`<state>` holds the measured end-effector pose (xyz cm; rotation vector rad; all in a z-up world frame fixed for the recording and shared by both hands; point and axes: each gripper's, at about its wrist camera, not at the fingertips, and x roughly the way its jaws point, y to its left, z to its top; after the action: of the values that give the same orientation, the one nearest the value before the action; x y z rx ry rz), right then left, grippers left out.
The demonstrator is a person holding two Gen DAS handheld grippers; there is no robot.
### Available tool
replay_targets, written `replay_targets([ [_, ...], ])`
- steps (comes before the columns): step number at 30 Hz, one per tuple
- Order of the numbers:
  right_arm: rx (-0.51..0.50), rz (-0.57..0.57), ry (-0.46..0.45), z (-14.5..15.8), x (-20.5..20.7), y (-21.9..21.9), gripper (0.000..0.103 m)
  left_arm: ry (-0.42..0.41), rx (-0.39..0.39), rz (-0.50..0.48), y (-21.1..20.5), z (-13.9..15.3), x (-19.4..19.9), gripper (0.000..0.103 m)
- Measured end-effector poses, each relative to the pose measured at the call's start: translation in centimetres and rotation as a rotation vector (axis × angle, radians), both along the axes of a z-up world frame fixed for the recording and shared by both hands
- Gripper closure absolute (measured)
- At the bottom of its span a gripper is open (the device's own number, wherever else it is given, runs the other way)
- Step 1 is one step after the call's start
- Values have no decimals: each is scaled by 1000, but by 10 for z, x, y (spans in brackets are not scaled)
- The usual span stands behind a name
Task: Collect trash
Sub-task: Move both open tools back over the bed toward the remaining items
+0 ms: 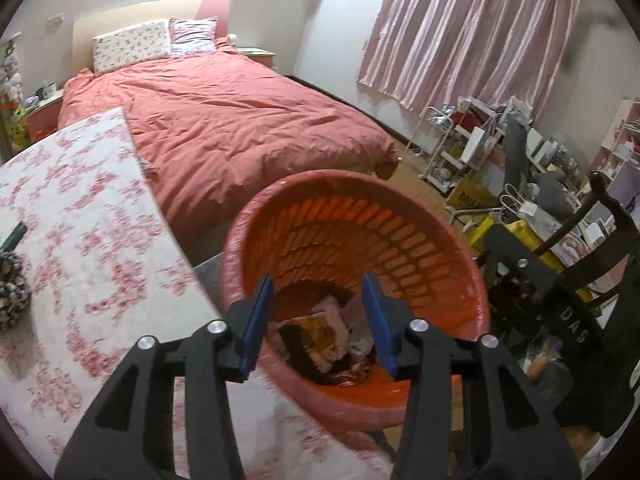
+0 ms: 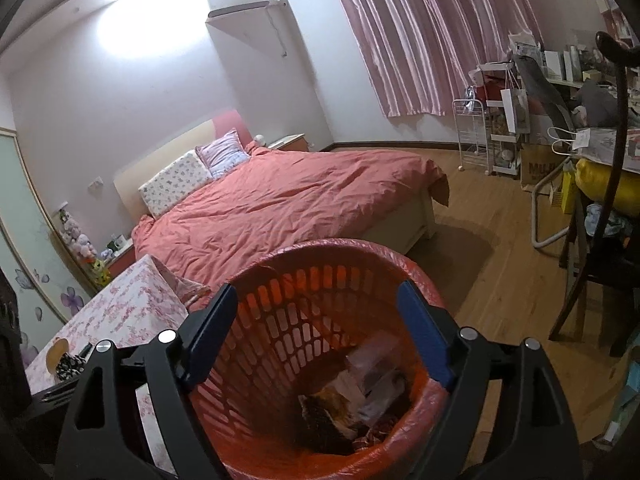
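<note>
The orange slotted wastebasket (image 1: 360, 248), lined with a thin red bag, stands on the floor directly below and ahead of both my claws, its round mouth tipped toward me. At its bottom lies the trash (image 2: 360, 396): crumpled wrappers, one brown and yellow, others pale and clear. My left gripper (image 1: 320, 320) hangs over the near rim, jaws parted with nothing between the blue pads; the wrappers show through the gap. My right gripper (image 2: 320, 332) is spread wider, also bare, straddling the basket's opening from above. Neither claw looks clearly nearer. To my left, the table with the flowered cloth (image 1: 80, 220) nearly touches the basket; beyond is the bed (image 2: 280, 208). I judge the next piece lies on that table, where a dark patterned bundle (image 1: 12, 292) is cut off at the edge and hard to name.
</note>
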<state>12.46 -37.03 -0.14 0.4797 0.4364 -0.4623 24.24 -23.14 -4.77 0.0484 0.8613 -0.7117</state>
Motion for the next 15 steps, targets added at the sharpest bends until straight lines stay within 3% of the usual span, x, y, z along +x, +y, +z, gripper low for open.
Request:
replay_targets([
  [4, -27, 5, 19, 4, 1, 7, 21, -9, 31, 40, 19, 2, 1, 50],
  [15, -84, 98, 38, 16, 9, 43, 21, -24, 68, 177, 93, 9, 0, 50],
])
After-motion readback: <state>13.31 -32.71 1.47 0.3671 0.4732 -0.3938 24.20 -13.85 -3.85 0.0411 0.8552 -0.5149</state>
